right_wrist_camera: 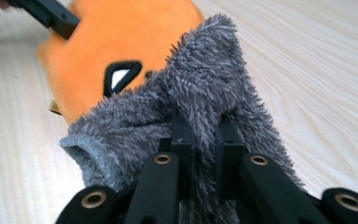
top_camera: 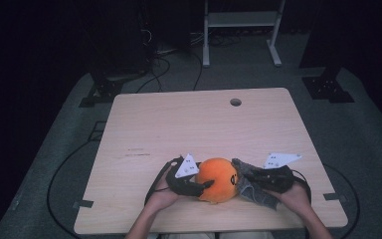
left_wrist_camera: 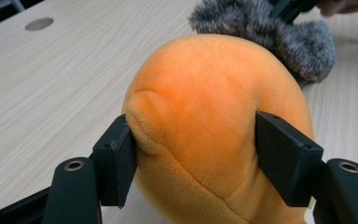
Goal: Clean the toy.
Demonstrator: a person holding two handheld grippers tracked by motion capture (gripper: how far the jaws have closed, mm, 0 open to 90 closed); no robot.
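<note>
A round orange plush toy (top_camera: 217, 179) lies near the table's front edge. My left gripper (top_camera: 199, 186) is shut on it: in the left gripper view its two black jaws press into both sides of the orange plush toy (left_wrist_camera: 209, 102). A grey fuzzy cloth (top_camera: 251, 184) touches the toy's right side. My right gripper (top_camera: 258, 175) is shut on that cloth, and the right gripper view has its jaws pinching a fold of the grey fuzzy cloth (right_wrist_camera: 200, 88). Behind it sits the orange plush toy (right_wrist_camera: 121, 37) with a black-and-white eye patch. The grey fuzzy cloth (left_wrist_camera: 270, 32) also lies beyond the toy.
The light wooden table (top_camera: 189, 124) has a round cable hole (top_camera: 236, 102) at the back. Cables (top_camera: 59, 169) run over the grey floor on the left. A white frame (top_camera: 241, 20) and black stand bases (top_camera: 328, 87) stand behind the table.
</note>
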